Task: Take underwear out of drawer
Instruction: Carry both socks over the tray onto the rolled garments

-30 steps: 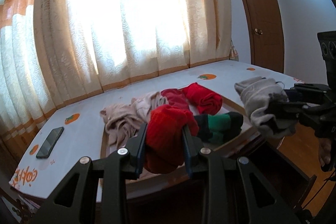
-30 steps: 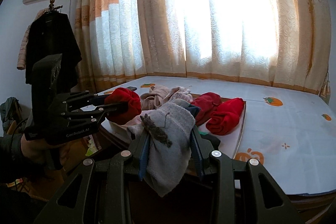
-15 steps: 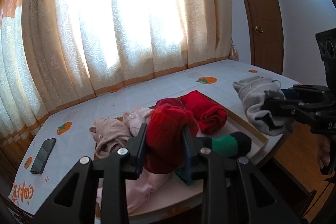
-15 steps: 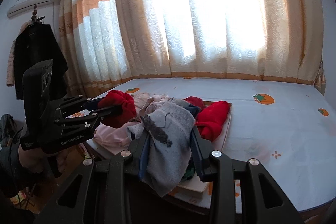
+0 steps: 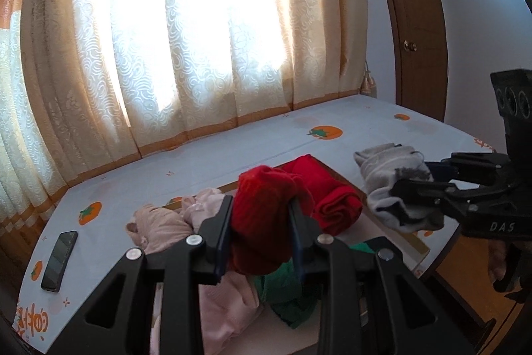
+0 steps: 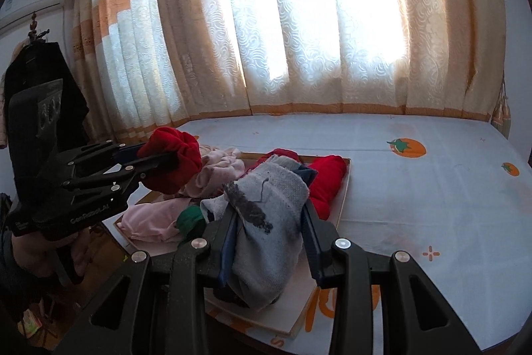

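My left gripper [image 5: 260,205] is shut on a bunched red garment [image 5: 266,185], held above a flat wooden board [image 5: 417,243] that lies on the bed. In the right wrist view that left gripper [image 6: 166,157] and the red garment [image 6: 174,155] appear at the left, held by a hand. My right gripper [image 6: 270,208] is shut on a grey knit garment [image 6: 276,188] with a dark patch. In the left wrist view the right gripper [image 5: 410,185] holds the grey garment [image 5: 382,168] over the board's right corner. No drawer shows.
Lying on the board are a rolled red piece [image 5: 332,198], pink pieces [image 5: 156,222] and a green one [image 5: 286,288]. A phone [image 5: 60,260] rests on the white bed sheet [image 6: 432,188]. Curtains [image 5: 199,39] close the back, a door [image 5: 422,22] stands right, a black coat [image 6: 43,82] hangs left.
Both grippers have moved forward over the bed, each still carrying its garment. The board and its pile now sit closer and lower in both views.
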The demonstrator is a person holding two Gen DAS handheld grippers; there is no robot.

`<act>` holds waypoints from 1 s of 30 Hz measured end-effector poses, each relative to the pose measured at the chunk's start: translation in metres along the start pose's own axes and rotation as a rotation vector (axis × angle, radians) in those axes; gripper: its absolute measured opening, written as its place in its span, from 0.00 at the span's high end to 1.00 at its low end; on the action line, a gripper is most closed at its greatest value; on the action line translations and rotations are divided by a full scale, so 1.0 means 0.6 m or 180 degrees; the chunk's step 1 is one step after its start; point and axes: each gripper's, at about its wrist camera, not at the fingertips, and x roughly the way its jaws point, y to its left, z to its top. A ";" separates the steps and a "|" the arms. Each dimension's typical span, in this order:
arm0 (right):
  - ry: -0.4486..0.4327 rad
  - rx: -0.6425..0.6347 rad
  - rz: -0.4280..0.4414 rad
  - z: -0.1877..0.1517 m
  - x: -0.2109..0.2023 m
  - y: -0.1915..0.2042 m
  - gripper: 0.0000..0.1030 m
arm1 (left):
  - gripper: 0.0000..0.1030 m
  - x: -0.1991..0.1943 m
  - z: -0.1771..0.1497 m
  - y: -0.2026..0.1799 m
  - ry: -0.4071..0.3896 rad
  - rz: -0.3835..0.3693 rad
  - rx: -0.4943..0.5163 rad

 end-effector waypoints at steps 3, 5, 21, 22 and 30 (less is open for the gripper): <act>0.0022 0.0020 -0.0016 0.003 0.007 -0.003 0.62 | 0.72 0.012 0.003 0.000 0.0050 -0.0013 -0.0003; 0.0041 0.0018 -0.0034 0.005 0.011 -0.003 0.62 | 0.72 0.019 0.004 0.000 0.0079 -0.0017 -0.0007; 0.0236 0.0085 -0.0126 0.011 0.042 -0.007 0.62 | 0.72 0.060 0.010 0.001 0.0298 -0.0115 -0.0059; 0.0260 0.0097 -0.0125 0.010 0.045 -0.008 0.62 | 0.72 0.064 0.009 0.001 0.0324 -0.0135 -0.0074; 0.0351 0.0134 -0.0129 0.004 0.057 -0.014 0.62 | 0.72 0.082 -0.003 0.001 0.0475 -0.0229 -0.0135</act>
